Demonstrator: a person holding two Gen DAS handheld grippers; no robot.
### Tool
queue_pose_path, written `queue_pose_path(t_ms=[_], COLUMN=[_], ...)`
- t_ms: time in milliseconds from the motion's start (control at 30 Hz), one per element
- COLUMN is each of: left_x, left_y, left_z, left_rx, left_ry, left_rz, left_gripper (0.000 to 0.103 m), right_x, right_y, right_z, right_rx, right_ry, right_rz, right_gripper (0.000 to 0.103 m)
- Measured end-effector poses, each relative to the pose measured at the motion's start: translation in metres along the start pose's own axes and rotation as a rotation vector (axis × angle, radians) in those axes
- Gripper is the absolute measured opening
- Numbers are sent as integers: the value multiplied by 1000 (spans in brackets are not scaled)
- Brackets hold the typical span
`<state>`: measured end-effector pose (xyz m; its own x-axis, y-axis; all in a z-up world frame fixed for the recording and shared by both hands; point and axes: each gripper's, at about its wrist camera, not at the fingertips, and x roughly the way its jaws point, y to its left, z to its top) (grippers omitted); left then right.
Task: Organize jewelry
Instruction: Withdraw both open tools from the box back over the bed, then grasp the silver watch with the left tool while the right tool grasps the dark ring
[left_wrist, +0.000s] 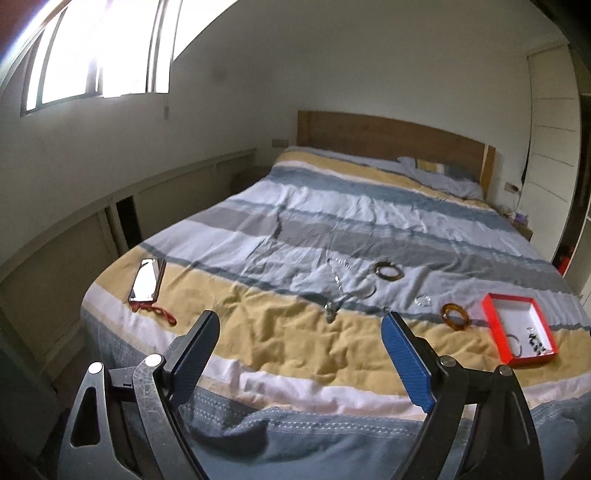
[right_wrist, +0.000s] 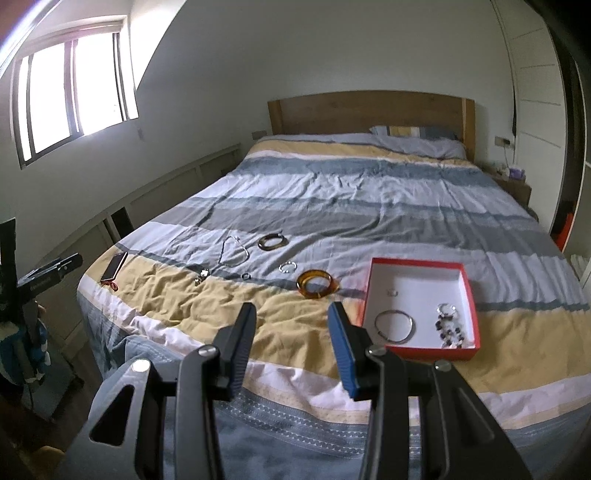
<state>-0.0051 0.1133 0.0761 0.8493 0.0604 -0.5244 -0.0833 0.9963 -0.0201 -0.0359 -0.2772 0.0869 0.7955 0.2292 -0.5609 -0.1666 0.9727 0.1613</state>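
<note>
Both claws up over the foot of the bed (right_wrist: 332, 192), nothing grabbed, jewelry spread out on the striped duvet.

Going big to small: the red box (right_wrist: 421, 263) sits on the yellow stripe at the right with a silver bangle (right_wrist: 394, 325), a beaded piece (right_wrist: 448, 326) and a tiny ring (right_wrist: 392, 292) inside it. I've got my left claw (left_wrist: 299, 328) spread wide apart and my right claw (right_wrist: 291, 319) apart too, just narrower, both hanging above the bedding and touching none of it. A phone (left_wrist: 147, 278) lies near the left edge. Just left of the box is the amber bangle (right_wrist: 317, 283), farther back a dark bangle (right_wrist: 272, 242), beside that a chain necklace (right_wrist: 233, 253), then two small silver rings (right_wrist: 287, 266) loose between them.
</note>
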Motion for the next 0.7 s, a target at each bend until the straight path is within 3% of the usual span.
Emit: queue_pose_path(t_ms=[433, 700], left_x=[74, 135], left_y=[1, -1], left_z=[-23, -35], left_rx=[-3, 8], left_ry=[133, 232], left_rz=[37, 30], left_gripper=[88, 87], right_x=[73, 153], right_y=[1, 12], right_z=[-7, -5], right_rx=[-3, -23], right_ry=[100, 205], right_rz=[34, 89], right_gripper=[39, 39])
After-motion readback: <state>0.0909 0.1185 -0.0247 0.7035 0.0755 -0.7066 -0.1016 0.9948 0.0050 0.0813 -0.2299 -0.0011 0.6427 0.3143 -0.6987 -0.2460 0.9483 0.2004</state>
